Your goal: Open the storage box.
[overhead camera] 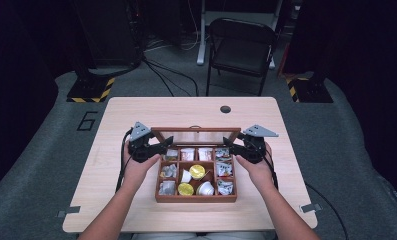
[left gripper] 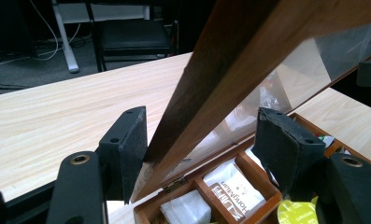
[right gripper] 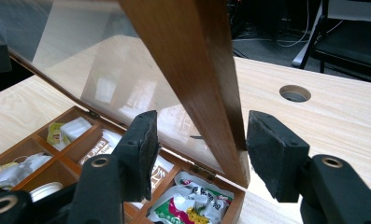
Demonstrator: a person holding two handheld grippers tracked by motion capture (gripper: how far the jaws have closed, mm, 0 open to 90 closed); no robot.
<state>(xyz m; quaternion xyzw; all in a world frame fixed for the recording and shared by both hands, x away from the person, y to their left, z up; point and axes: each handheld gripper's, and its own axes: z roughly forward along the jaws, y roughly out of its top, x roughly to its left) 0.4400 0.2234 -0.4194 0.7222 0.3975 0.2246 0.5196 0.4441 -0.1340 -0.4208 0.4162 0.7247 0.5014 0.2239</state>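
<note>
A wooden compartment box [overhead camera: 196, 198] stands on the table with its glass-paned lid [overhead camera: 196, 129] raised upright. It holds tea sachets [left gripper: 230, 196], snack packets [right gripper: 192, 205] and yellow-lidded capsules [overhead camera: 197, 171]. My left gripper [overhead camera: 163, 144] straddles the lid's left side rail [left gripper: 206, 88]; the rail leans against the outer pad [left gripper: 131, 149], and the inner pad [left gripper: 281, 144] stands clear of it. My right gripper [overhead camera: 232, 144] straddles the right side rail [right gripper: 211, 93], with a gap at the inner pad [right gripper: 146, 144]. Both are open around the lid [right gripper: 127, 79].
The light wooden table [overhead camera: 136, 115] has a round cable hole [overhead camera: 225, 109] behind the box. A black folding chair [overhead camera: 241, 47] and floor cables lie beyond the far edge. Bare tabletop lies left, right and behind the box.
</note>
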